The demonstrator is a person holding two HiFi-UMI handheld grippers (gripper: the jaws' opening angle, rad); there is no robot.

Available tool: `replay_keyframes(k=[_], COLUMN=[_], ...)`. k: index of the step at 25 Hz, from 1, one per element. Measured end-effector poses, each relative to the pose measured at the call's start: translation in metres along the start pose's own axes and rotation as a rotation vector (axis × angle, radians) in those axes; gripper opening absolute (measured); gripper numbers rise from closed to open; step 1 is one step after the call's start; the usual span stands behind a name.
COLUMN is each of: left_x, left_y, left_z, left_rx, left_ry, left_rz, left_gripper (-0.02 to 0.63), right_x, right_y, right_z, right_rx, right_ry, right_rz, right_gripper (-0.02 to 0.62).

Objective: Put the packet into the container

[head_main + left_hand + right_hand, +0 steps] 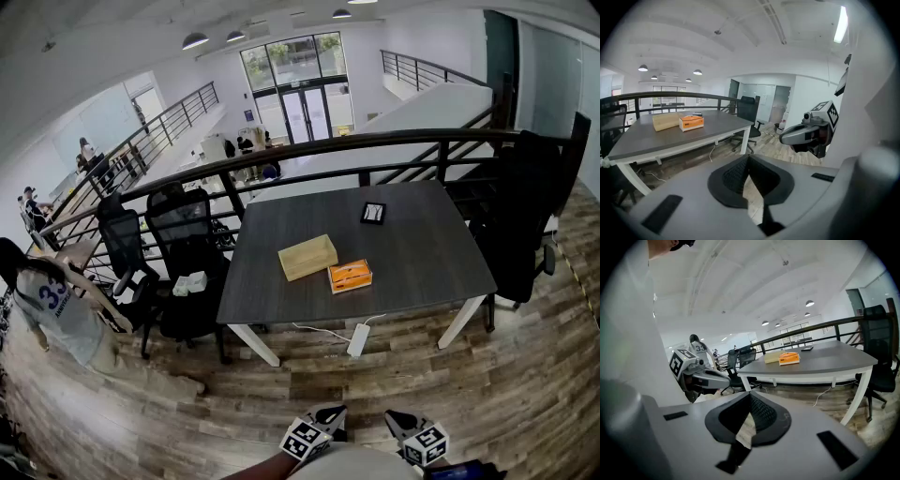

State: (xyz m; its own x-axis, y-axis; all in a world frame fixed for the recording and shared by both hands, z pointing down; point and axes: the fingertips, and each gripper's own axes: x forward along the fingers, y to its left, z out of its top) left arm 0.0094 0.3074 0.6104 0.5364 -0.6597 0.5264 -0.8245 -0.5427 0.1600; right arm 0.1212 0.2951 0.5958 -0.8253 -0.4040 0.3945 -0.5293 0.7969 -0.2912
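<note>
An orange packet point(350, 276) lies on the dark grey table point(422, 262), just right of a tan open box, the container point(307, 256). Both grippers are held low near my body, well short of the table. My left gripper point(328, 413) and my right gripper point(401, 419) sit side by side at the bottom edge of the head view. In the left gripper view the left gripper point(749, 157) has its jaws together with nothing between them, and the packet point(691, 122) and container point(665, 121) are far off. The right gripper point(750, 394) is likewise shut and empty, with the packet point(789, 358) distant.
A small black flat item point(373, 213) lies at the table's far side. Black office chairs point(187, 253) stand left of the table and another chair point(525, 216) at its right. A white power strip point(358, 339) lies on the wood floor. A person point(56, 309) stands at far left. A railing point(375, 141) runs behind.
</note>
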Motion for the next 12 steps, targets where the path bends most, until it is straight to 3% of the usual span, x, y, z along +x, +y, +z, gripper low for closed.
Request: replay_keyframes(k=[4, 12], left_x=[-0.001, -0.001], left_y=[-0.011, -0.018], left_z=[0.001, 0.007], left_rx=[0.016, 0.049], left_ry=[-0.017, -0.031], left_rz=[-0.001, -0.008], left_gripper=[0.009, 0.009], right_x=[-0.013, -0.018], right_y=[0.001, 0.003], right_z=[0.01, 0.011], right_rx=[0.04, 0.004], right_ry=[-0.059, -0.092], right_rz=[-0.008, -0.027], right_gripper=[0.008, 0.008])
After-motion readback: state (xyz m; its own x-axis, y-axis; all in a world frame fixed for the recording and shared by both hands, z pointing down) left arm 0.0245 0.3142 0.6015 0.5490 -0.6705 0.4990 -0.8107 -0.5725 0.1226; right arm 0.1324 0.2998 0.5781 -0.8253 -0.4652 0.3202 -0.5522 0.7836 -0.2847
